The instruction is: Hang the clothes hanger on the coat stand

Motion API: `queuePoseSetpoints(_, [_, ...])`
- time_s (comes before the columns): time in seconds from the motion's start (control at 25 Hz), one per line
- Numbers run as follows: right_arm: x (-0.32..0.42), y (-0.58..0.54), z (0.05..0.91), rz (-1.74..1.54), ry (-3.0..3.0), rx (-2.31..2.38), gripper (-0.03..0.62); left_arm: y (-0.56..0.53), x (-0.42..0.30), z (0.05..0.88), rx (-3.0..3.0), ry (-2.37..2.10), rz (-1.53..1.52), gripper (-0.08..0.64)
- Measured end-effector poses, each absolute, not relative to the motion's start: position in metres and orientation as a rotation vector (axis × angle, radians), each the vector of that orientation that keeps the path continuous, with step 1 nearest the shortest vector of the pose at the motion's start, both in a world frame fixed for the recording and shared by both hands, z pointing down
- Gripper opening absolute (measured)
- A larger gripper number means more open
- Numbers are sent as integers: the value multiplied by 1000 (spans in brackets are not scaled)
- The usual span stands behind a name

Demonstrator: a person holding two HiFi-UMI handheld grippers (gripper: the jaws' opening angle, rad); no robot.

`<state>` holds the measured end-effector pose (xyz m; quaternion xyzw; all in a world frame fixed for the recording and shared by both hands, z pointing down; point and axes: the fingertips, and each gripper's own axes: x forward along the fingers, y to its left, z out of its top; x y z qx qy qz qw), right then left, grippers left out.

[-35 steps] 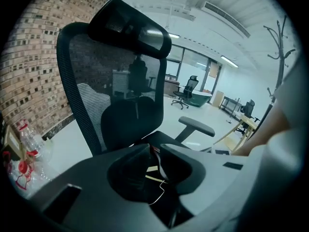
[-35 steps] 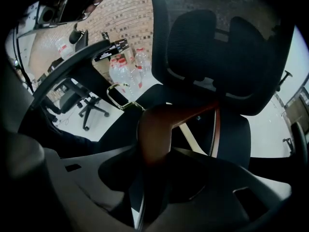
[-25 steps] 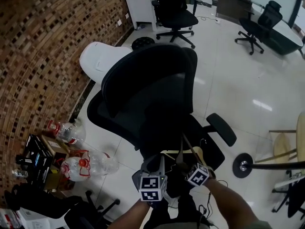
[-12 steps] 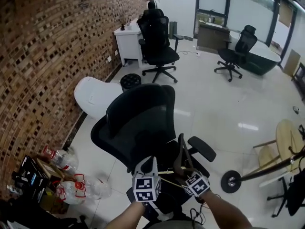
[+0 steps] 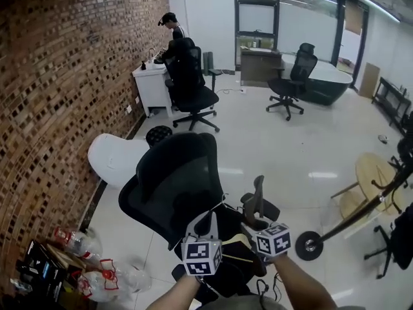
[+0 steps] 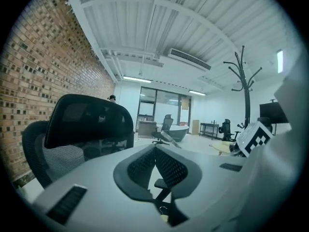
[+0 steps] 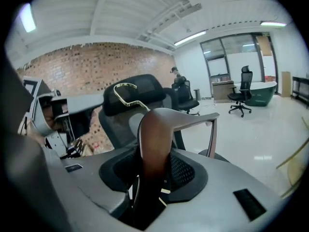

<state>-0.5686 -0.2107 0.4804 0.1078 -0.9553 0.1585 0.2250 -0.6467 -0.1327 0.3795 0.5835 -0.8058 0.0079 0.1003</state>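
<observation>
Right now the right gripper point(image 7: 153, 167) is clamped partway closed on one arm of the wooden clothes hanger point(image 7: 155, 127). The hanger's metal hook point(image 7: 126, 92) sticks up and away to the left. The left gripper point(image 6: 155, 152) has its jaws together with nothing between them.

Risk: the grip sits far from the hook, so the hanger could twist or slip in the jaws. That would leave the hook facing the wrong way for a branch.

The coat stand point(image 5: 311, 245) is well apart, off to the right. The black office chair point(image 5: 175, 181) stands just ahead, and the hanger could snag its back. A round wooden table point(image 5: 379, 173) crowds the stand's side. Also around are a person point(image 5: 170, 23) at a white desk point(image 5: 150, 86) and water bottles point(image 5: 103, 279) by the brick wall point(image 5: 58, 95).
</observation>
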Motion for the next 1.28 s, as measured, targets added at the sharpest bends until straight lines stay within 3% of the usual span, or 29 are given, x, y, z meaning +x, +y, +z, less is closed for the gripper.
queuePoseSetpoints(0.4, [-494, -110, 410, 587, -2773, 681, 137, -68, -577, 383, 1985, -2170, 50, 15])
queuePoseSetpoints(0.88, [-362, -107, 301, 400, -2909, 989, 137, -84, -439, 306, 2222, -2093, -42, 15])
queuePoseSetpoints(1.28, [-173, -153, 279, 452, -2932, 1100, 137, -135, -255, 284, 2273, -2071, -12, 15])
